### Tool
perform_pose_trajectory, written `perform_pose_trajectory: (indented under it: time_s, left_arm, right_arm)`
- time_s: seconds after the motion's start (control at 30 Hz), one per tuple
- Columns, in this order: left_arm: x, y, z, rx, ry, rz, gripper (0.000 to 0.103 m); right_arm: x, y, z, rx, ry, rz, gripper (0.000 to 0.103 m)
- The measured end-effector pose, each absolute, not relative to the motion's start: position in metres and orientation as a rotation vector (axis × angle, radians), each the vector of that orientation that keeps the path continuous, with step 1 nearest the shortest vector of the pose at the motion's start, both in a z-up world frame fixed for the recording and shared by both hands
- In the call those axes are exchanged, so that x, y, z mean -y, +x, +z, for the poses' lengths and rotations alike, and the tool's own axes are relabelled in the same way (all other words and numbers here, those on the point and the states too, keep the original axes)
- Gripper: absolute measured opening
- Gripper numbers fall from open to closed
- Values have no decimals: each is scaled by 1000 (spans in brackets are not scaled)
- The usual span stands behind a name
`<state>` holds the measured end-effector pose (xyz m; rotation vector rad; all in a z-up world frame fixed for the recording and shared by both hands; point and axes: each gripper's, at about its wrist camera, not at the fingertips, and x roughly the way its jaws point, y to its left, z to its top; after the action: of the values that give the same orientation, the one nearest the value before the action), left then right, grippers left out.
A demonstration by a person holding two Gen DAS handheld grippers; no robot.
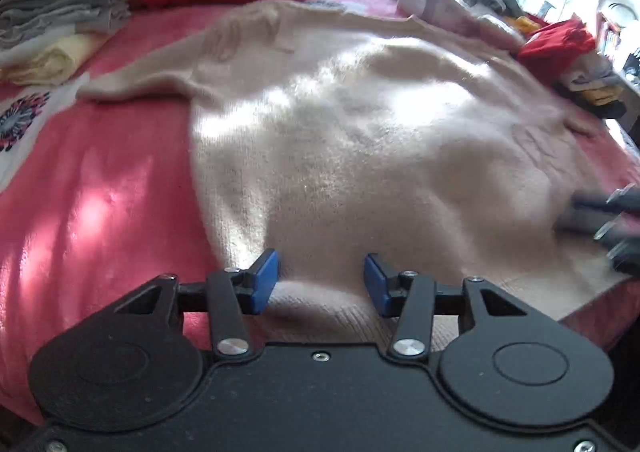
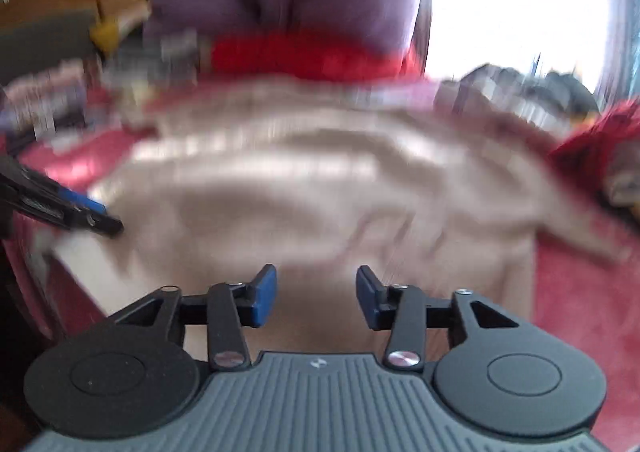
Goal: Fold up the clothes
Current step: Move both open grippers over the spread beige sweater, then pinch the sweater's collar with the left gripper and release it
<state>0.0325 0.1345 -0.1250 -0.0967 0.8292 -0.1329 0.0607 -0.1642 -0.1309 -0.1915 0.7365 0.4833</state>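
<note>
Left tool [image 1: 320,278]: jaws apart, nothing held, over the sweater's hem at the bed's near edge.
Right tool [image 2: 316,294]: jaws apart too, empty, by the same hem; view blurred.
Sweater [image 1: 340,124]: cream, spread flat across the pink bed [image 1: 100,192], one sleeve out toward the left edge.
Risk: pinching only one layer, or the blanket, would drag the fold askew.
Containers: none visible; folded stack [image 1: 60,28] sits at the far left corner.
</note>
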Motion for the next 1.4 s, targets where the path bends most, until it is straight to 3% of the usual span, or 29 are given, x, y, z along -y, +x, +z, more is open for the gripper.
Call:
perform_pose_trajectory:
  time_s: [0.03,0.13,0.27,0.43,0.47,0.57,0.63,0.7,0.77,0.87,0.9,0.93,1.33,1.4]
  left_arm:
    - [-137,30,-119,-819,-114,-118,47]
    - [-148,16,-106,-737,-159,-102,46]
    - [-150,23,-124,-871,-125,-106,51]
    - [-147,23,-99,-651,-150,-121,51]
    - [-142,31,-102,-666,-148,-132,52]
    - [-117,57,-127,-856,10,-163,57]
    - [-107,61,-125,-861,86,-157,59]
    - [-108,61,-112,-789,99,-124,59]
    - [-117,72,-100,-721,54,-101,59]
    - [-135,100,-83,-652,-45,-81,55]
    - [-141,115,-78,-641,-88,-79,45]
    - [-147,129,-73,-629,-130,-78,41]
    - [-164,319,-94,-672,-69,3,35]
    - [-159,353,-113,-767,-51,7,35]
  right_arm:
    - [161,64,-143,-813,-202,485,46]
    - [165,50,-128,-755,-231,486,43]
    - [158,44,-129,-809,-295,513,44]
    - [153,43,-103,-668,-265,520,45]
    - [148,47,-99,-627,-279,506,46]
    - [137,67,-101,-599,-236,523,64]
    - [123,91,-134,-841,-329,545,61]
    - [133,85,-136,-792,-291,564,61]
    - [147,80,-127,-765,-248,564,54]
    - [171,88,-113,-707,-153,534,54]
    - [178,94,-109,-686,-116,534,54]
    - [185,101,-105,-667,-80,533,54]
    - [220,229,-108,-642,-29,408,55]
    - [222,252,-114,-644,-31,399,56]
